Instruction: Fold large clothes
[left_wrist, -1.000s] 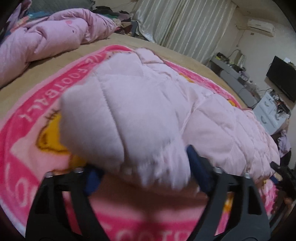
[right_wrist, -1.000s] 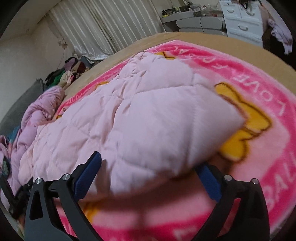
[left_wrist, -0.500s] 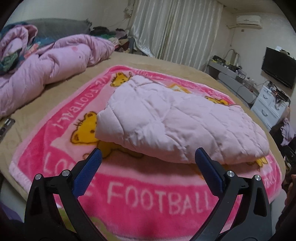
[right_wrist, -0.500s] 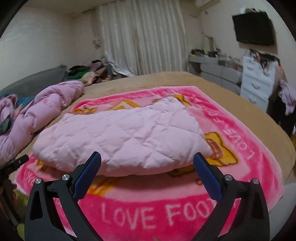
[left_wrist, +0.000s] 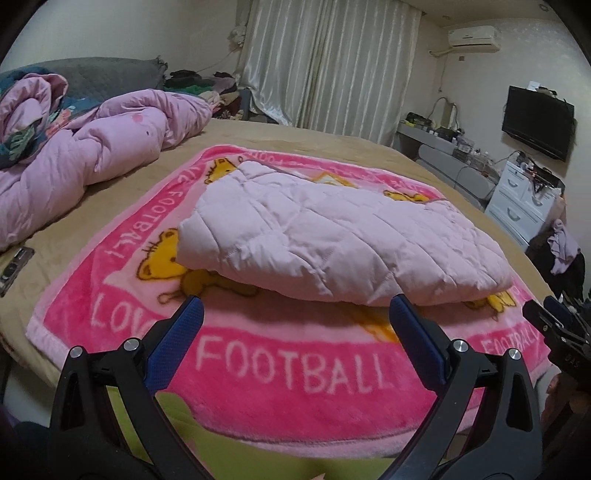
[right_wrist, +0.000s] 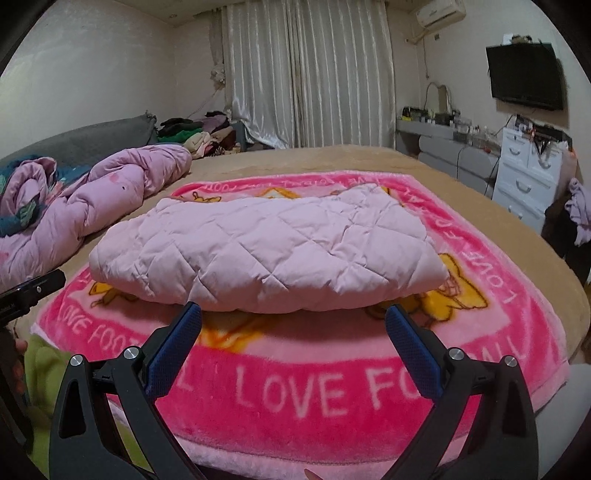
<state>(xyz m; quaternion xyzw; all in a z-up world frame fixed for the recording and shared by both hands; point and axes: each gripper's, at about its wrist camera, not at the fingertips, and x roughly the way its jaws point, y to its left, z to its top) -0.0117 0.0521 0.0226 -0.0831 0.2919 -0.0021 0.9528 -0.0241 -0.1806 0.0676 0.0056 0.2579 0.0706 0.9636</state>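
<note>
A pale pink quilted garment (left_wrist: 332, 236) (right_wrist: 266, 251) lies folded into a flat bundle on the bright pink "LOVE FOOTBALL" blanket (left_wrist: 295, 369) (right_wrist: 295, 398) spread over the bed. My left gripper (left_wrist: 293, 308) hangs open just short of the bundle's near edge, nothing between its blue pads. My right gripper (right_wrist: 293, 312) is open too, set back from the same edge with empty jaws. The right gripper's black body (left_wrist: 554, 332) shows at the right edge of the left wrist view, and the left gripper's body (right_wrist: 29, 291) at the left edge of the right wrist view.
A crumpled pink duvet (left_wrist: 92, 155) (right_wrist: 92, 195) fills the bed's left side. A dark phone-like object (left_wrist: 14, 266) lies near the left bed edge. White drawers (right_wrist: 528, 173), a desk and a wall television (left_wrist: 537, 125) stand to the right; curtains (right_wrist: 306, 74) hang behind.
Both grippers have let go of the garment's near edge and drawn back and up. The garment, which filled both views a second ago, now rests folded on the blanket.
</note>
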